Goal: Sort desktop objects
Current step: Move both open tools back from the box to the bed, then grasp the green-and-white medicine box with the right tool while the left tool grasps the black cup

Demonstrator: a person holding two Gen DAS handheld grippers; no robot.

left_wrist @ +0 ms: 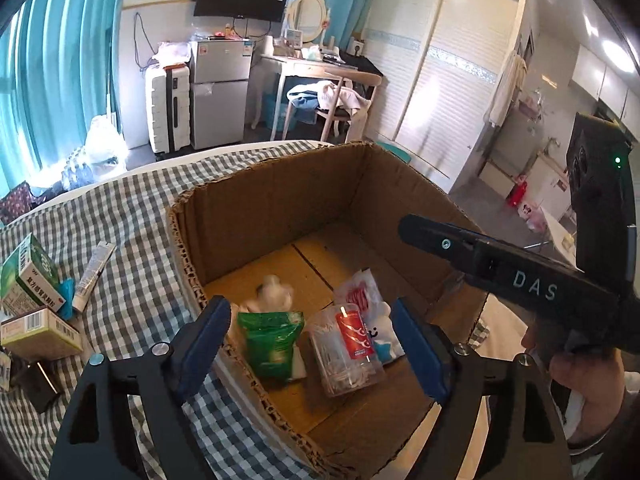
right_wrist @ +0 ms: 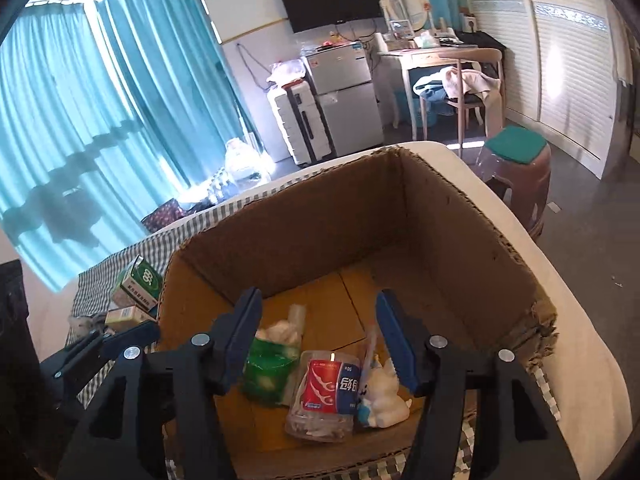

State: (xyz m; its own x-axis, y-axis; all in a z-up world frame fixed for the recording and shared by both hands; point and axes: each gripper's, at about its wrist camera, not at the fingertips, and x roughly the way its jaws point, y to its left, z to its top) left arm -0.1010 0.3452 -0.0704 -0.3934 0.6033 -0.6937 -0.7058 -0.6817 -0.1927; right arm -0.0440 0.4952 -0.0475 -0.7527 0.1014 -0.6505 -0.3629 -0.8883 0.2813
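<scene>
An open cardboard box (left_wrist: 280, 204) (right_wrist: 460, 240) stands on a checked cloth. Inside lie a green packet (left_wrist: 272, 340) (right_wrist: 268, 372), a clear tub of cotton swabs with a red label (left_wrist: 348, 352) (right_wrist: 324, 396), a red-and-white sachet (left_wrist: 360, 292) and a white pack (right_wrist: 384, 392). My left gripper (left_wrist: 312, 344) is open and empty above the box's near left wall. My right gripper (right_wrist: 320, 336) is open and empty over the box; its body shows in the left wrist view (left_wrist: 520, 276).
Left of the box on the cloth (left_wrist: 132, 208) lie a green medicine box (left_wrist: 28, 272) (right_wrist: 138, 282), a second carton (left_wrist: 40, 332), a white tube (left_wrist: 94, 268) and a dark object (left_wrist: 40, 384). A stool (right_wrist: 516, 168) stands beyond the bed.
</scene>
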